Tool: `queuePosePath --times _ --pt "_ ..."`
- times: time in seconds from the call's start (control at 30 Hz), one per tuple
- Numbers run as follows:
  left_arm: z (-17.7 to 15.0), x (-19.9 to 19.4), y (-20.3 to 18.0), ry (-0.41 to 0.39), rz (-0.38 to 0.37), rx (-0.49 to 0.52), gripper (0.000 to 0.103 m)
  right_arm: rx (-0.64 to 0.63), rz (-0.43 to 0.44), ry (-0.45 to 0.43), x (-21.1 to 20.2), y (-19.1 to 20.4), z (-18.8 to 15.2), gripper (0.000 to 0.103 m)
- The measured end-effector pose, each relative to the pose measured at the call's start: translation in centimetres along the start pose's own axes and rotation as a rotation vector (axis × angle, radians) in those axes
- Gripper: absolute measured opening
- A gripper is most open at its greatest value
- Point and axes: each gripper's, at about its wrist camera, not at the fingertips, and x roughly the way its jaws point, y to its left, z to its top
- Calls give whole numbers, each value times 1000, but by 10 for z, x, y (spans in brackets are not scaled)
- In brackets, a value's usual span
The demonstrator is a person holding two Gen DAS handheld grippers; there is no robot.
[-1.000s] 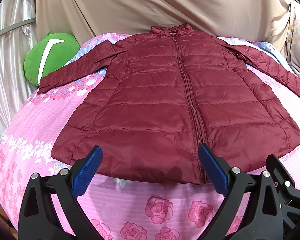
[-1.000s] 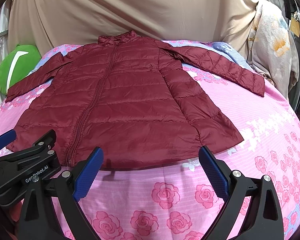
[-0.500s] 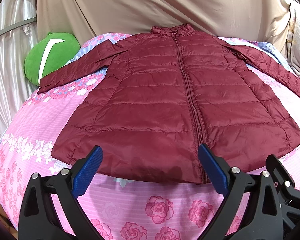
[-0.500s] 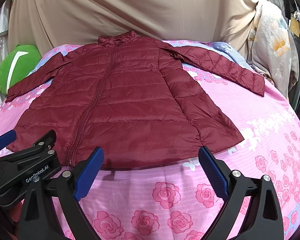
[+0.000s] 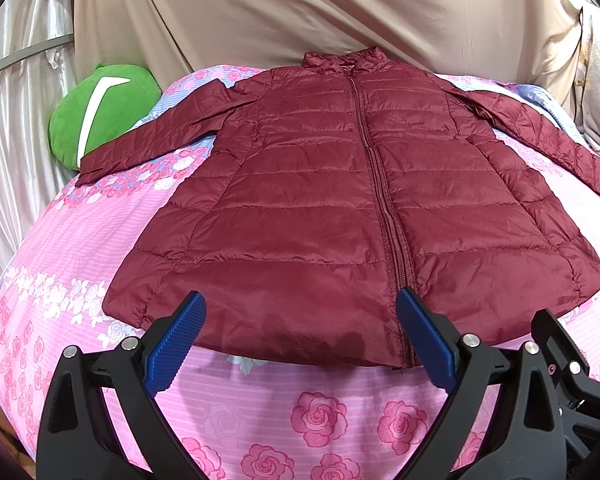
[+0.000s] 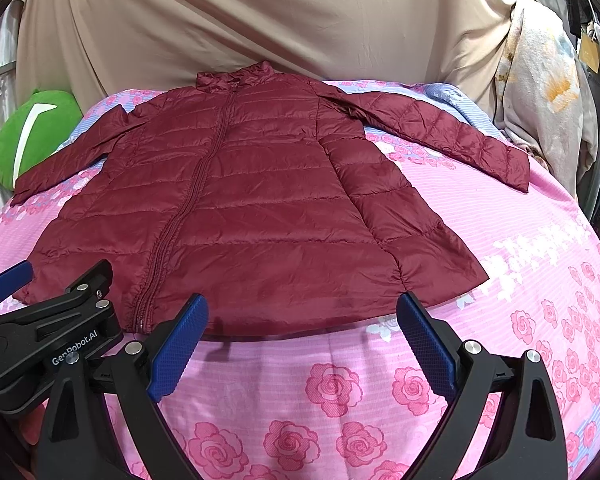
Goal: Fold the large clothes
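Observation:
A dark red quilted jacket [image 5: 320, 208] lies flat and zipped on the pink floral bed, collar far, hem near, both sleeves spread out to the sides. It also shows in the right wrist view [image 6: 236, 208]. My left gripper [image 5: 300, 312] is open and empty, hovering just before the hem left of the zipper. My right gripper [image 6: 302, 316] is open and empty at the hem's right half. The left gripper's body [image 6: 48, 336] shows at the lower left of the right wrist view.
The pink rose bedsheet [image 5: 320, 420] covers the bed. A green plush cushion [image 5: 100, 112] sits at the far left by the left sleeve. A beige drape [image 5: 300, 12] hangs behind. A floral cloth [image 6: 540, 92] hangs at the right.

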Motion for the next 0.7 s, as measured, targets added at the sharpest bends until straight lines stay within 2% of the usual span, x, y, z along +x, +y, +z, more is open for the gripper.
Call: queuePosePath --times 0.7 --pt "0 0 0 0 -1 0 93 -2 1 0 -1 1 0 93"
